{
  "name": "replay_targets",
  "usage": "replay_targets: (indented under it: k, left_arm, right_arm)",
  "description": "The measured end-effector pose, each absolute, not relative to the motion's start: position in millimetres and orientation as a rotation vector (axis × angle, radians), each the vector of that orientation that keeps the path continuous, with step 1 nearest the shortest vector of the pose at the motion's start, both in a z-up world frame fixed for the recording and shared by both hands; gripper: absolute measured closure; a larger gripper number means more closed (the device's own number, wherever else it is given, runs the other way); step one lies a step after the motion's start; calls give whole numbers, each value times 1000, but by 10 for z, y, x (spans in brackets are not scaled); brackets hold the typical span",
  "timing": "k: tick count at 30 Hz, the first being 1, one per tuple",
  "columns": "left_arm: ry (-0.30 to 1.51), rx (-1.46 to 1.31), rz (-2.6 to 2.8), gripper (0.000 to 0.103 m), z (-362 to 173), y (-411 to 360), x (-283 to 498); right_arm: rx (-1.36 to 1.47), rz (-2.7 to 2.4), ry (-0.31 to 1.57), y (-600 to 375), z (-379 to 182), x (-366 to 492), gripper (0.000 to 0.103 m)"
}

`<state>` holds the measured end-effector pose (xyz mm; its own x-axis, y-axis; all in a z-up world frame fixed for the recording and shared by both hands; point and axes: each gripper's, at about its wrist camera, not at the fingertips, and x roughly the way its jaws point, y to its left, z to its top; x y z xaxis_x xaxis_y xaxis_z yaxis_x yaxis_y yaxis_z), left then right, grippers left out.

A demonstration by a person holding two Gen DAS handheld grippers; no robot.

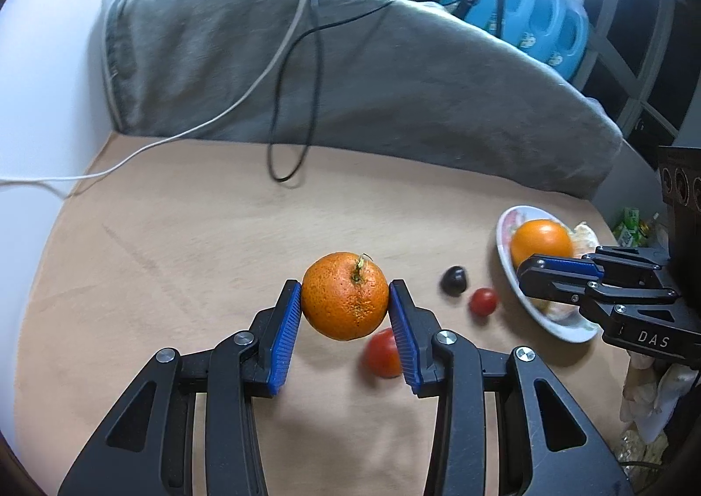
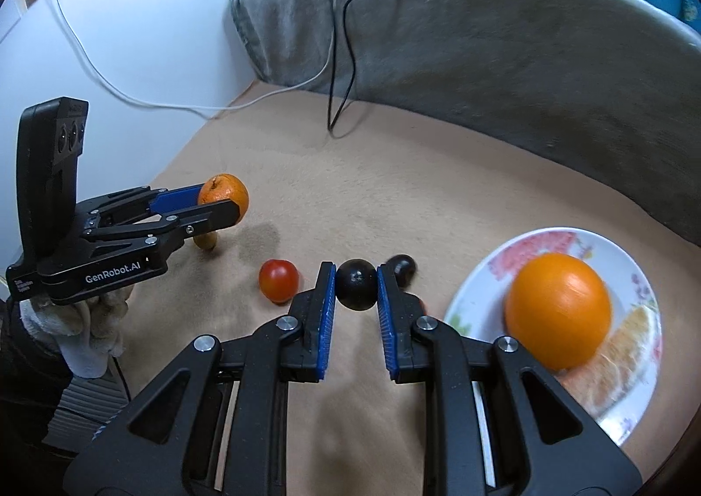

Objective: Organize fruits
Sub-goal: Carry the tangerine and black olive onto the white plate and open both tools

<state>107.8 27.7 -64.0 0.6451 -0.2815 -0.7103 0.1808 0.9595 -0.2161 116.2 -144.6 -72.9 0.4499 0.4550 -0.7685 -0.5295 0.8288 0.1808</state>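
Note:
My left gripper point(image 1: 345, 303) is shut on a stemmed mandarin point(image 1: 345, 295) and holds it above the tan table; it also shows in the right wrist view point(image 2: 221, 207). My right gripper point(image 2: 355, 292) is shut on a dark round fruit point(image 2: 355, 284), lifted just left of the white flowered plate point(image 2: 565, 238). The plate holds a large orange point(image 2: 558, 310) and peeled citrus pieces point(image 2: 622, 360). On the table lie a second dark fruit point(image 2: 402, 267), a small tomato point(image 2: 278, 279) and, in the left wrist view, a smaller red tomato point(image 1: 483, 301).
A grey blanket point(image 1: 350, 71) rises along the table's far edge, with a white cable point(image 1: 184, 132) and a black cable point(image 1: 289, 123) hanging onto the table. A brownish item point(image 2: 206, 241) lies under the left gripper. Blue bottles point(image 1: 539, 18) stand behind.

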Motion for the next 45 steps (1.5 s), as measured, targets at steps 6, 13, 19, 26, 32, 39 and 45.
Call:
replay_targets:
  k: [6, 13, 19, 26, 32, 39, 45]
  left_arm:
    - [813, -120, -317, 64, -569, -5, 1104]
    - [798, -118, -375, 64, -509, -309, 1152]
    - [792, -119, -422, 64, -481, -539, 1203]
    - [805, -112, -460, 64, -518, -779, 1212]
    - [818, -94, -490, 64, -579, -948, 1174]
    - [828, -69, -516, 64, -617, -1116, 1146]
    - [829, -52, -527, 64, -621, -1188, 1127]
  right_arm:
    - [-50, 581, 894, -1764, -613, 1087, 83]
    - [-9, 523, 869, -2199, -544, 1007, 83]
    - [17, 463, 861, -2539, -532, 923, 83]
    - [42, 393, 852, -2905, -502, 921, 83]
    - [72, 343, 851, -3149, -518, 972, 83]
    - [84, 316, 868, -3258, -602, 1041, 83]
    - [92, 310, 888, -3290, -710, 1093, 83]
